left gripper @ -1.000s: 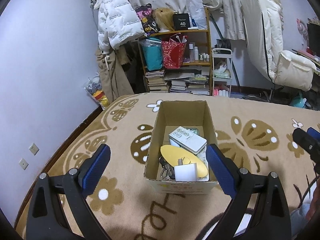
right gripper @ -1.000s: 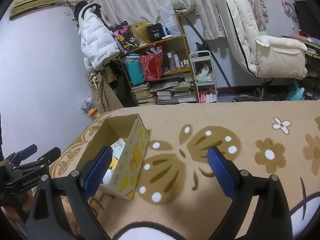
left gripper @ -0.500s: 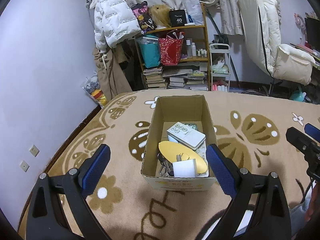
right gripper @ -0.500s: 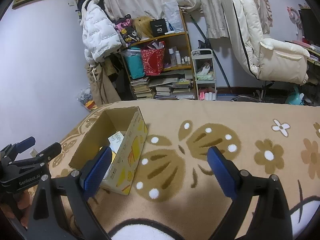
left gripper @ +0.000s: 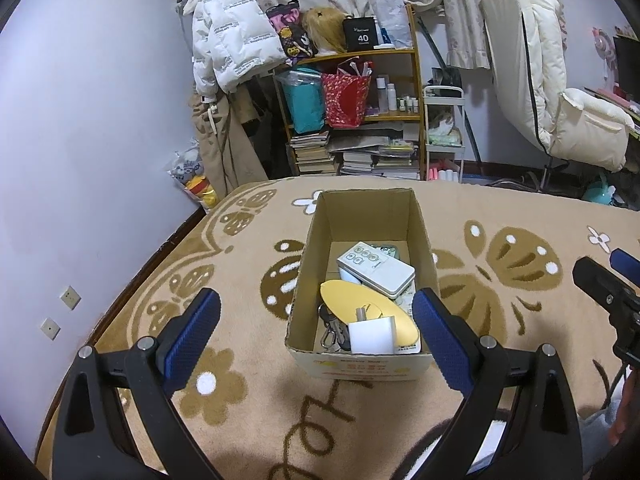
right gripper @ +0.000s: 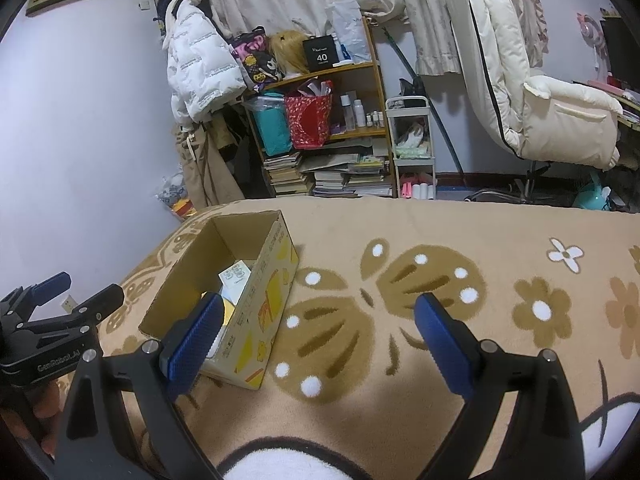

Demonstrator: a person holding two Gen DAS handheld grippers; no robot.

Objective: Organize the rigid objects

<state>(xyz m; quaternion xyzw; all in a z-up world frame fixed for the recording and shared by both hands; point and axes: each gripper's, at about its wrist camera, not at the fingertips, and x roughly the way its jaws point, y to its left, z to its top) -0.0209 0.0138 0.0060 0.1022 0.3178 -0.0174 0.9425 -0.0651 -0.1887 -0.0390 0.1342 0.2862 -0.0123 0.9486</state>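
Note:
An open cardboard box (left gripper: 362, 362) sits on the patterned blanket. Inside lie a white tin case (left gripper: 376, 268), a yellow oval board (left gripper: 360, 306), a white block (left gripper: 372, 336) and some metal keys (left gripper: 330, 330). My left gripper (left gripper: 316, 332) is open and empty, held in front of the box's near end. My right gripper (right gripper: 318, 334) is open and empty, over the blanket to the right of the box (right gripper: 260, 304). The left gripper also shows at the left edge of the right wrist view (right gripper: 60, 304).
The tan blanket (right gripper: 400, 380) with brown butterflies and flowers covers the bed. Behind stand a cluttered shelf (left gripper: 360, 112) with books, a hanging white jacket (left gripper: 228, 48) and a cream padded chair (left gripper: 560, 92). The wall (left gripper: 80, 140) runs along the left.
Both grippers have pulled back slightly from the box, so it looks a little farther and higher in view. Both stay open and empty.

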